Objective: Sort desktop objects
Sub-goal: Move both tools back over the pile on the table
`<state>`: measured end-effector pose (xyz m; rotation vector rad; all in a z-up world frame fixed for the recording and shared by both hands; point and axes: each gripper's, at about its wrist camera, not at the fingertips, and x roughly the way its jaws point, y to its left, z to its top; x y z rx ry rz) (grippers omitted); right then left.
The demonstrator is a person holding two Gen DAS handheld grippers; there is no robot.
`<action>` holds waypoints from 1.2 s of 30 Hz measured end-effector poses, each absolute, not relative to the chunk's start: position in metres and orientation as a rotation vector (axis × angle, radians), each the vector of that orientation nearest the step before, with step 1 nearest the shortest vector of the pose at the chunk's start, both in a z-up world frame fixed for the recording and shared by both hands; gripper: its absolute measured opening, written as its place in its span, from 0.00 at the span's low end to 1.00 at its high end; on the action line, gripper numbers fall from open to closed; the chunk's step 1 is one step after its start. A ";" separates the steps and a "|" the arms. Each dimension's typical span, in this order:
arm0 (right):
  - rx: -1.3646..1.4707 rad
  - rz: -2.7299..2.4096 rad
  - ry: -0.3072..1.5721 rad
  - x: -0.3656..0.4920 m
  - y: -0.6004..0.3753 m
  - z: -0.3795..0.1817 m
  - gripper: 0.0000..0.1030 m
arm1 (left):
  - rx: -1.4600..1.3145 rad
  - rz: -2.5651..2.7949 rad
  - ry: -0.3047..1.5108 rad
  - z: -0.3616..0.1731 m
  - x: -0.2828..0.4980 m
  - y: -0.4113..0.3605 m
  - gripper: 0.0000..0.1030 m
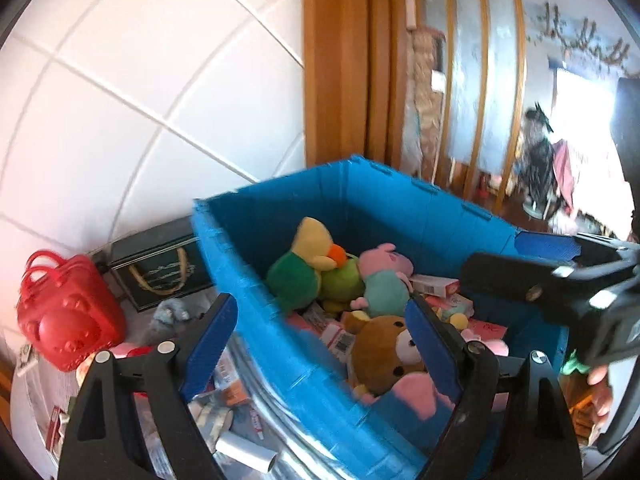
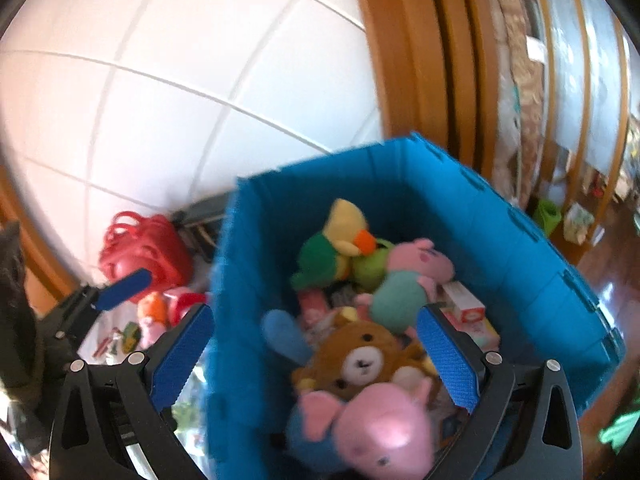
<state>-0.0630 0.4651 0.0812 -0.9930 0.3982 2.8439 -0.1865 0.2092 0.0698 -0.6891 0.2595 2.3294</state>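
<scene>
A blue folding crate [image 1: 248, 280] holds soft toys: a yellow and green duck [image 1: 308, 260], a pig in a teal dress [image 1: 384, 280], a brown bear [image 1: 384, 352] and a pink pig [image 2: 376, 432] lying on top at the near end. My left gripper [image 1: 320, 344] is open and straddles the crate's near left wall with nothing between its pads. My right gripper [image 2: 316, 360] is open above the crate, also straddling that wall, with the bear and pink pig below it, untouched. It also shows from the side as the right gripper [image 1: 492, 256] over the crate's right end.
Left of the crate sit a red plastic handbag [image 1: 64, 312], a dark box with a gold handle [image 1: 160, 268] and loose tubes, packets and small toys [image 1: 240, 440]. A white tiled wall and a wooden door frame [image 1: 336, 60] rise behind. Small boxes [image 1: 436, 284] lie among the toys.
</scene>
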 end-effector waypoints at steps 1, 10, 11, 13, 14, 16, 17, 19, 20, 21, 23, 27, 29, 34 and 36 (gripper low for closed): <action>-0.979 2.863 0.392 -0.059 0.455 0.086 1.00 | -0.680 2.347 0.244 0.070 -0.184 0.195 0.85; -1.028 3.003 0.324 -0.071 0.338 0.082 1.00 | -0.749 2.551 0.226 0.041 -0.204 0.063 0.86; -1.048 3.016 0.317 -0.076 0.325 0.079 1.00 | -0.767 2.569 0.221 0.037 -0.208 0.048 0.86; -1.091 3.036 0.300 -0.089 0.301 0.073 1.00 | -0.804 2.616 0.208 0.029 -0.216 0.014 0.86; -1.115 3.040 0.290 -0.095 0.290 0.068 1.00 | -0.829 2.648 0.199 0.025 -0.223 -0.004 0.86; -1.161 3.050 0.268 -0.110 0.269 0.060 1.00 | -0.866 2.695 0.186 0.019 -0.234 -0.031 0.86; -1.176 3.054 0.262 -0.113 0.262 0.057 1.00 | -0.885 2.717 0.179 0.015 -0.239 -0.044 0.86; -1.223 3.052 0.243 -0.130 0.244 0.047 1.00 | -0.931 2.763 0.158 0.007 -0.252 -0.070 0.86; -1.238 3.048 0.237 -0.135 0.239 0.043 1.00 | -0.949 2.781 0.146 0.002 -0.257 -0.080 0.86; -1.259 3.042 0.227 -0.145 0.232 0.037 1.00 | -0.969 2.797 0.132 -0.003 -0.263 -0.092 0.86; -1.300 3.033 0.208 -0.164 0.221 0.024 1.00 | -1.023 2.820 0.106 -0.014 -0.278 -0.110 0.86; -1.387 3.002 0.192 -0.203 0.207 -0.003 1.00 | -1.134 2.836 0.074 -0.044 -0.312 -0.133 0.86; -1.437 2.980 0.191 -0.227 0.203 -0.020 1.00 | -1.186 2.829 0.059 -0.060 -0.332 -0.138 0.86; -1.508 2.920 0.144 -0.286 0.200 -0.063 1.00 | -1.326 2.785 0.026 -0.102 -0.390 -0.138 0.86; -1.544 2.889 0.138 -0.313 0.201 -0.085 1.00 | -1.398 2.759 0.033 -0.125 -0.417 -0.133 0.86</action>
